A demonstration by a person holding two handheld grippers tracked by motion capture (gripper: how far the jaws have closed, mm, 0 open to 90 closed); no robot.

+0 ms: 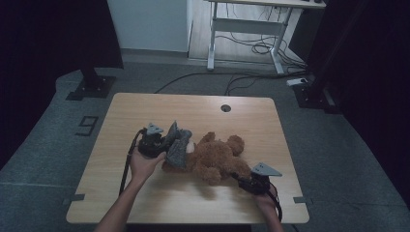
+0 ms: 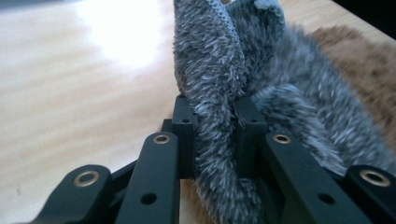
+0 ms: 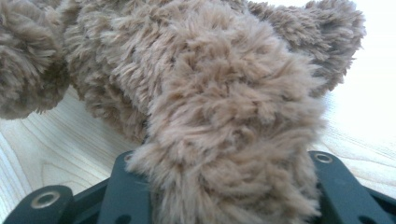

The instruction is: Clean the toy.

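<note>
The teddy bear [image 1: 212, 157] lies on our counter [image 1: 145, 108]: our left gripper [image 1: 163, 144], at nine o'clock, has its jaws clenched on the grey garment [image 2: 219, 93]; our right gripper [image 1: 241, 181], at four o'clock, clamps a leg.

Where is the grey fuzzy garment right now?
In the high view the grey fuzzy garment sits left of centre on the table, over the brown teddy bear's head end, pinched by the left gripper.

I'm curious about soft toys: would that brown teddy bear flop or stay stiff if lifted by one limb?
Probably floppy: the teddy bear is plush, and its limb bunches between the right gripper jaws. Likely light, unlikely to slip or roll.
</note>
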